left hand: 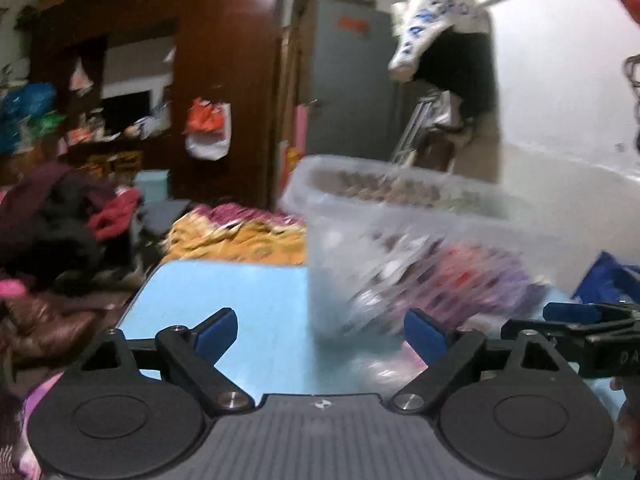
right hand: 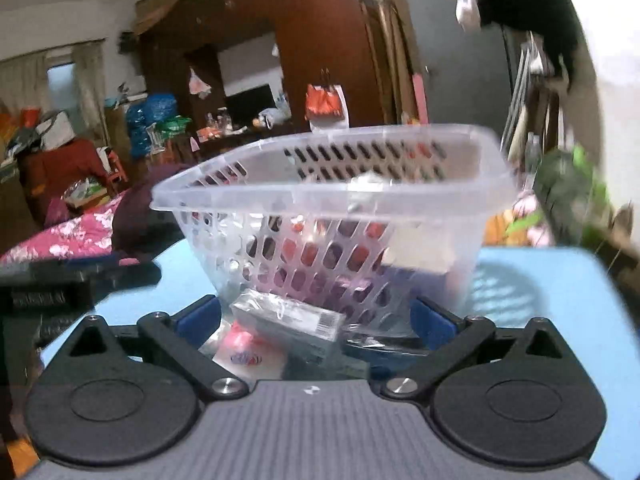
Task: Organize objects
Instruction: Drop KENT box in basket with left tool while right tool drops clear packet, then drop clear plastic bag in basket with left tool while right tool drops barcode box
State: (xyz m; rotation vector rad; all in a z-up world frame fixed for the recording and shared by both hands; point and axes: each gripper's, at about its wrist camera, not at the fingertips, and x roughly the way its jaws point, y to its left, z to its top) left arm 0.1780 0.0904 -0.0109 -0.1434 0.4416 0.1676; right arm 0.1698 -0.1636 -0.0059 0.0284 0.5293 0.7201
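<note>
Both claws, left (left hand: pixel 320 330) and right (right hand: pixel 316 316), wide open, holding nothing. Packets (right hand: pixel 286 322) loose before basket (right hand: pixel 332 196) on table (right hand: pixel 560 288), probably awaiting sorting in.

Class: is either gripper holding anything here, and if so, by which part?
Nothing is held: the left gripper and right gripper are both open, fingers gripping nothing.

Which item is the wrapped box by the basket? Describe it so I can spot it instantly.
Find the light blue table, then the clear slotted basket standing on it. The box lies outside the basket's near wall: grey, film-wrapped, barcoded, unlike the soft pink-and-white packet beside it.
</note>
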